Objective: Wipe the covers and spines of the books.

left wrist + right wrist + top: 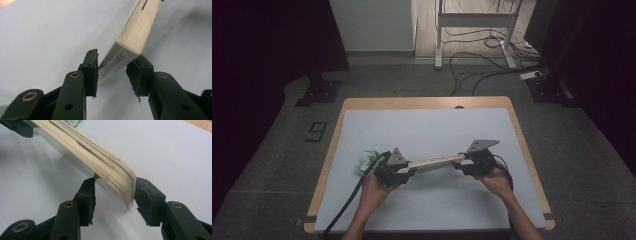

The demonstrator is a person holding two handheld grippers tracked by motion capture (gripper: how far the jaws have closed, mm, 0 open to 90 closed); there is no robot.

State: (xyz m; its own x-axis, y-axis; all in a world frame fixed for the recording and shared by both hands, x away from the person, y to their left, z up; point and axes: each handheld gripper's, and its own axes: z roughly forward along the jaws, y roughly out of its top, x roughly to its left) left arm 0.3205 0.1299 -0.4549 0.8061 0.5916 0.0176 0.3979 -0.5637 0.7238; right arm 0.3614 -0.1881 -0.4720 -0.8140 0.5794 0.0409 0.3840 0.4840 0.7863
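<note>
A thick pale book (436, 161) spans the gap between my two grippers over the white mat. My left gripper (410, 171) has the book's left end between its jaws. In the left gripper view the book (135, 27) lies tilted in the left gripper (113, 65), one pad touching its printed cover and a gap showing at the other pad. My right gripper (461, 165) brackets the right end. In the right gripper view the book (100, 161) is blurred between the loosely standing jaws of the right gripper (115, 188).
A crumpled pale green cloth (371, 158) lies on the white mat (427, 130) just left of the left gripper. The mat covers a wooden table (337, 145). Cables and a desk frame (477, 30) are on the floor beyond.
</note>
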